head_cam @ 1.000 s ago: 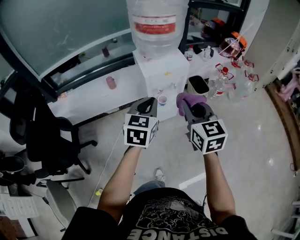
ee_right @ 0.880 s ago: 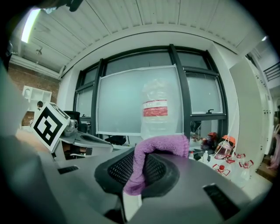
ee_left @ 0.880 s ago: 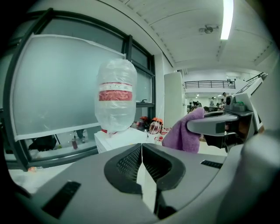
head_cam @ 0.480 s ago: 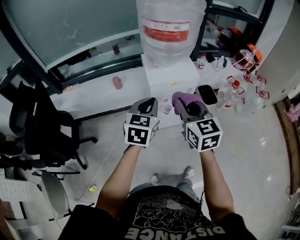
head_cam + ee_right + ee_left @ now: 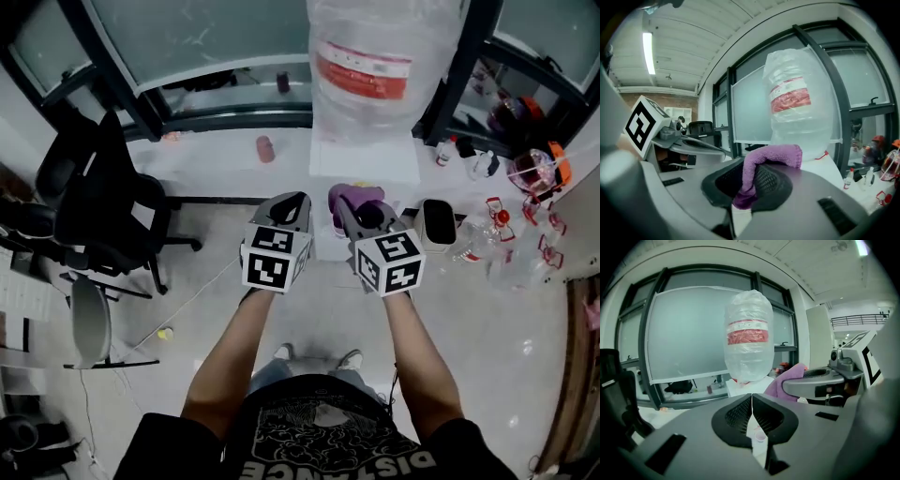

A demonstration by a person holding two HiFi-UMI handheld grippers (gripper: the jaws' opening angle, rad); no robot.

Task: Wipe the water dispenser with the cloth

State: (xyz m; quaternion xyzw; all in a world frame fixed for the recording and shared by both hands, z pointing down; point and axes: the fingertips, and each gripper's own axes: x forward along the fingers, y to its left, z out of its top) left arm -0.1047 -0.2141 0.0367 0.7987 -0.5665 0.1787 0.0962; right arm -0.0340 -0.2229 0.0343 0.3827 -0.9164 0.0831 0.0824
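**Entry: approach to the water dispenser, cloth in hand, wiping not yet begun.**
Water dispenser (image 5: 366,167): white, with a large bottle (image 5: 370,56) on top, standing on the floor by the window. I judge the front edge of its top the best first contact, with the cloth pressed broad and the bottle not nudged. My forearms reach forward side by side. Right gripper (image 5: 353,212): clamped on the purple cloth (image 5: 356,195), near the dispenser's front edge. Left gripper (image 5: 296,201): jaws closed together, holding nothing.

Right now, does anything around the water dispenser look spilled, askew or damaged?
Nothing stands out. The water dispenser stands upright with its bottle seated, no puddle shows, and the purple cloth sits clamped in the right gripper.
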